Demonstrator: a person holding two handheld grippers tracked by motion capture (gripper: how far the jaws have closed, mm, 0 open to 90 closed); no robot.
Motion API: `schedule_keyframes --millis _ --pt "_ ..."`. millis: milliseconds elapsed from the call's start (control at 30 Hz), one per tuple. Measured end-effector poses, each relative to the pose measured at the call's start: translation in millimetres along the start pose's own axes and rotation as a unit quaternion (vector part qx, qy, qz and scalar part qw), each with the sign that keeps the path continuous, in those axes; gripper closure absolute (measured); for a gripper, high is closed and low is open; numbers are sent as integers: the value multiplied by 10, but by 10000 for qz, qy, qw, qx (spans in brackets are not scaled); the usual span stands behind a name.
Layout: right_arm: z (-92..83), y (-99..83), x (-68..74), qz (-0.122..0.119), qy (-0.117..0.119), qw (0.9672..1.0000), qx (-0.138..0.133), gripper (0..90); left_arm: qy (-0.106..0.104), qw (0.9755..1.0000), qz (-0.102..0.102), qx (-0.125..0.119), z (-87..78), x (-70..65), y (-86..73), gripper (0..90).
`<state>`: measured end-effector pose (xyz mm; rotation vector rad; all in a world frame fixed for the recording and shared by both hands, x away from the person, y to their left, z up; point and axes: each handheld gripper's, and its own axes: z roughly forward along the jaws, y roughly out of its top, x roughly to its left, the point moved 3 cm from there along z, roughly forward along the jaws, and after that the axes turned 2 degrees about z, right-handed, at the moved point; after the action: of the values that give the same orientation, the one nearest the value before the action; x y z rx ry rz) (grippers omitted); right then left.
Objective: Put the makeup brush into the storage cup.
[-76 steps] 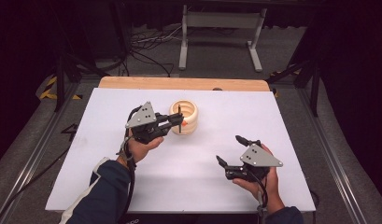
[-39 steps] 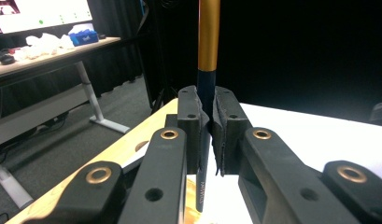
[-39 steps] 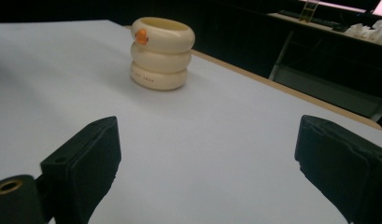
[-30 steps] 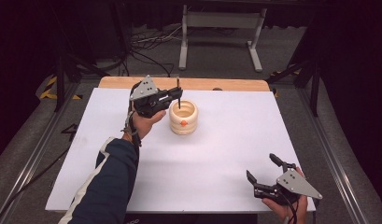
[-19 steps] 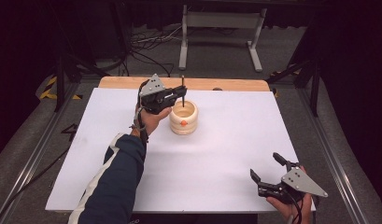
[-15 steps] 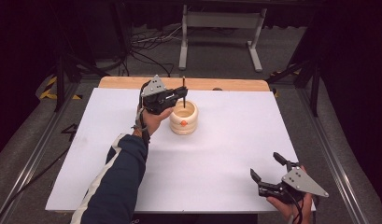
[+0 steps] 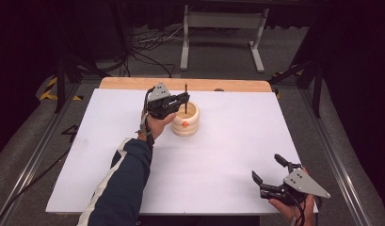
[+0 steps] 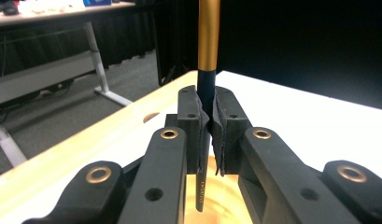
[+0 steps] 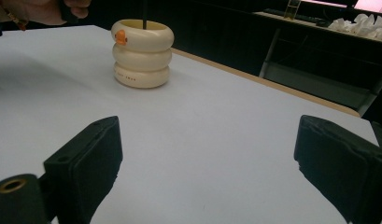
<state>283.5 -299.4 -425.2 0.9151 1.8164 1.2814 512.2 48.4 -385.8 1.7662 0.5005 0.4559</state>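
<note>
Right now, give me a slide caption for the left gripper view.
Left gripper shut on an upright black-and-gold pen, its tip above the cream holder.

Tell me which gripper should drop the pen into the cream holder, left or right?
Left. The left gripper grips the pen upright over the holder; the right gripper sits open at the table's near edge.

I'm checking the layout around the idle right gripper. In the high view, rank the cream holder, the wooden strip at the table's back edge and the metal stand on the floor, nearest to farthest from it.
From the right gripper, at the table's near right corner:
1. Cream holder, on the table to the upper left, with a pen held over it.
2. Wooden strip, along the table's far edge.
3. Metal stand, on the floor beyond the table.
</note>
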Motion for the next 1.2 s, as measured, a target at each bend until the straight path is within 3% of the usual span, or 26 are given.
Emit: schedule_keyframes --millis 133,233,600,800,1100,1200 --pt "4 1 10 -10 16 10000 10 89 -20 10000 25 81 -4 -30 -89 826" --pt "9 1 14 -8 11 10000 5 89 -30 9999 -102 44 -25 -22 -135 826" --pt "24 -8 33 -21 34 10000 53 92 -58 9999 -68 142 -38 -66 -249 825" --pt "36 -22 27 -11 43 10000 84 94 -48 9999 -76 141 -39 -67 -242 824" --pt "40 -32 22 30 39 9999 125 105 68 9998 76 197 -52 -74 -206 820" --pt "41 -33 20 42 51 9999 122 104 56 9997 65 210 -58 -79 -203 783"
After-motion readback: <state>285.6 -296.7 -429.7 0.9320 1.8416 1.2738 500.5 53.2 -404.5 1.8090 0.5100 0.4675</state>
